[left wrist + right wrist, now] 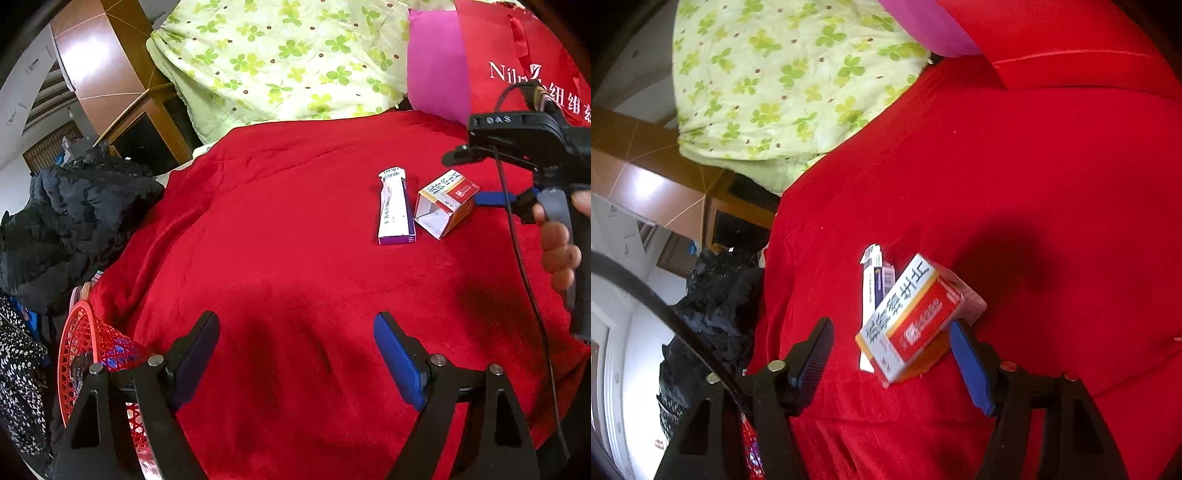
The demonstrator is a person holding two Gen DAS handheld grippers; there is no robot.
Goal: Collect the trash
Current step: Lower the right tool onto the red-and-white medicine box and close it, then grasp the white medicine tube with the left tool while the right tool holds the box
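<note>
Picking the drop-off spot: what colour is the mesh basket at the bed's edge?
Red: the basket shows best in the left wrist view.

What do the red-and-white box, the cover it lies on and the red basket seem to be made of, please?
Red-and-white box: printed cardboard, slightly glossy, with folded edges and an open end flap. Red cover: soft plush fabric, matte, with a fuzzy nap and creases. Red basket: probably moulded plastic, shiny lattice mesh.

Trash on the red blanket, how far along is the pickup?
Done: nothing visibly collected; what the red mesh basket holds can't be told. In hand: the right gripper is open around the red-and-white box, not yet clamped. Left: that box and the white-and-purple box. The left gripper is open and empty.
</note>
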